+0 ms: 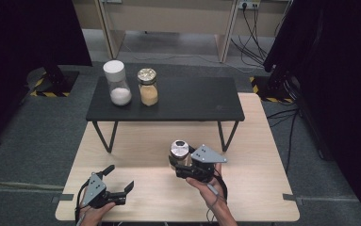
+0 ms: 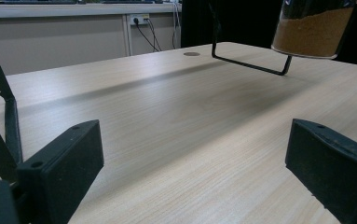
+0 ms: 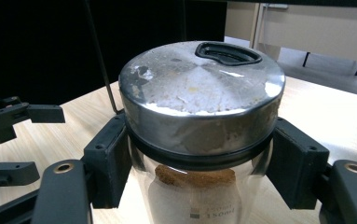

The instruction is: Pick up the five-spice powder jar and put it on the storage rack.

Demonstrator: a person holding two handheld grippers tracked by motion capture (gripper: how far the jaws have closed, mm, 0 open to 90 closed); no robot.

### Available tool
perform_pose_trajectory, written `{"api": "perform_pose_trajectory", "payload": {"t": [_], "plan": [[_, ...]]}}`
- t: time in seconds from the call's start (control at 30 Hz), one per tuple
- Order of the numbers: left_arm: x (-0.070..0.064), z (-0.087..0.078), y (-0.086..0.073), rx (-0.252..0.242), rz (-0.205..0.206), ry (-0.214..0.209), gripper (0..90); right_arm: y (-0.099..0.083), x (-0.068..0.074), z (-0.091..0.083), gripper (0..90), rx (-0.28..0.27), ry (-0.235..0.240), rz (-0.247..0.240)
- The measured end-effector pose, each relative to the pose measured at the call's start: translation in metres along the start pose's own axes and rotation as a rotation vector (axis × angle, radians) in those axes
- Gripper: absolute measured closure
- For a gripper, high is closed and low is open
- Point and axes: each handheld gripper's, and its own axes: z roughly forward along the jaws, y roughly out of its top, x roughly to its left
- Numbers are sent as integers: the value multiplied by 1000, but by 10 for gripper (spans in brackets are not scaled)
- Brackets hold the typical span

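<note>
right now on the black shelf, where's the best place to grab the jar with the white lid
Grip the glass neck just under the white lid of the jar, coming in level from the front. It stands upright, and the gold-lidded jar crowds its right side.

black raised shelf [image 1: 187,101]: stands on far half of the wooden tabletop [image 1: 135,155] | white-lidded jar of white powder [image 1: 117,83]: on shelf, left end | gold-lidded jar of tan powder [image 1: 148,87]: just right of it

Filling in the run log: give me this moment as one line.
right gripper: shut on silver-lidded jar, above wooden table | left gripper: open, idle | black shelf: white-lidded jar, gold-lidded jar
</note>
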Motion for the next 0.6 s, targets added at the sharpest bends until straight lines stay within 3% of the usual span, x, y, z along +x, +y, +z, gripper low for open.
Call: {"api": "perform_pose_trajectory", "payload": {"t": [0.6], "plan": [[0,0,0,0,0,0,37,20,1,-6,309,-12,26,-2]]}}
